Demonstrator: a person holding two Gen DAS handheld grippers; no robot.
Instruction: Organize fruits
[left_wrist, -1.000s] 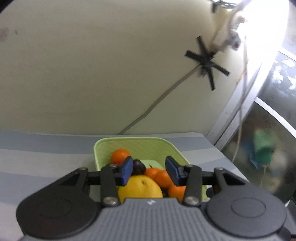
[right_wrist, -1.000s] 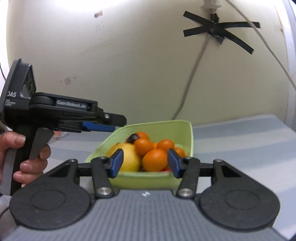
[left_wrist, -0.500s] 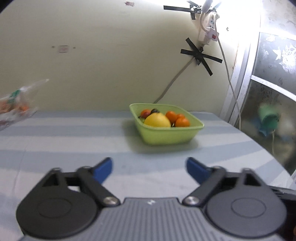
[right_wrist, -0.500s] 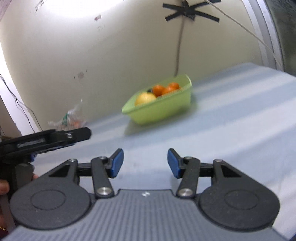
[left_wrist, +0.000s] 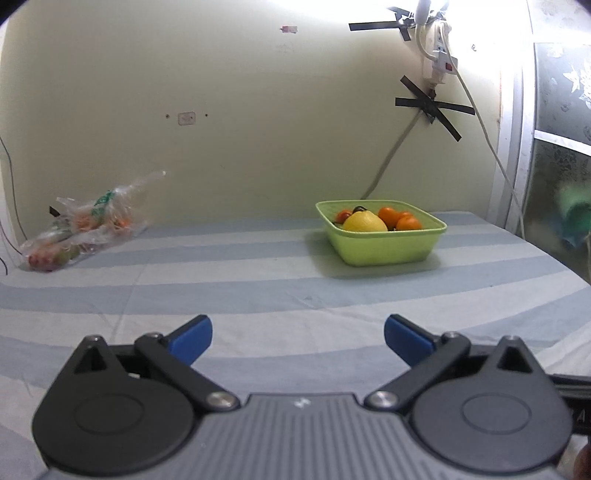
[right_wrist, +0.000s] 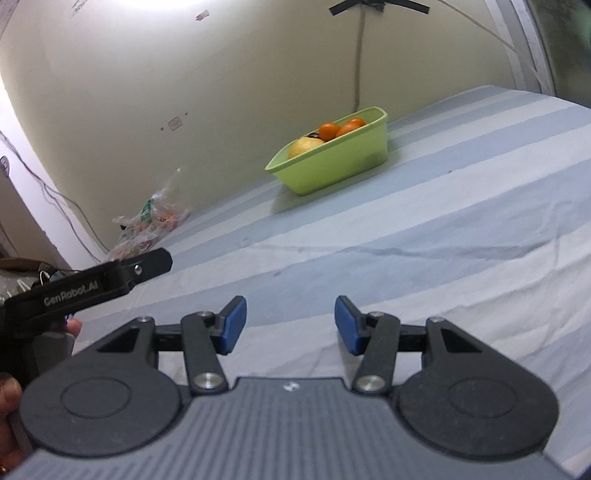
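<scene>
You have pulled both tools back from the green basket (left_wrist: 384, 240), which a second ago filled the view right under the fingers and now sits well apart, toward the far right part of the striped bed sheet (left_wrist: 258, 288), close to the wall. Your left gripper (left_wrist: 297, 338) was pinched in over the fruit then; its blue pads now stand spread as wide as they go, with only sheet between them. Your right gripper (right_wrist: 290, 325) is parted about halfway, much as before, and it too holds nothing. In the basket you can see the big yellow citrus fruit (left_wrist: 365, 222) heaped with several oranges (left_wrist: 400, 218) and a dark fruit behind them, so that last drop looks finished. What is left appears to be the clear plastic bag (left_wrist: 83, 230) at the far left edge of the sheet, against the wall, with orange and reddish fruit showing through; how many pieces it holds is too blurred to tell. My reading is that the next trip goes there, and your left hand, already open, is the nearer one.
</scene>
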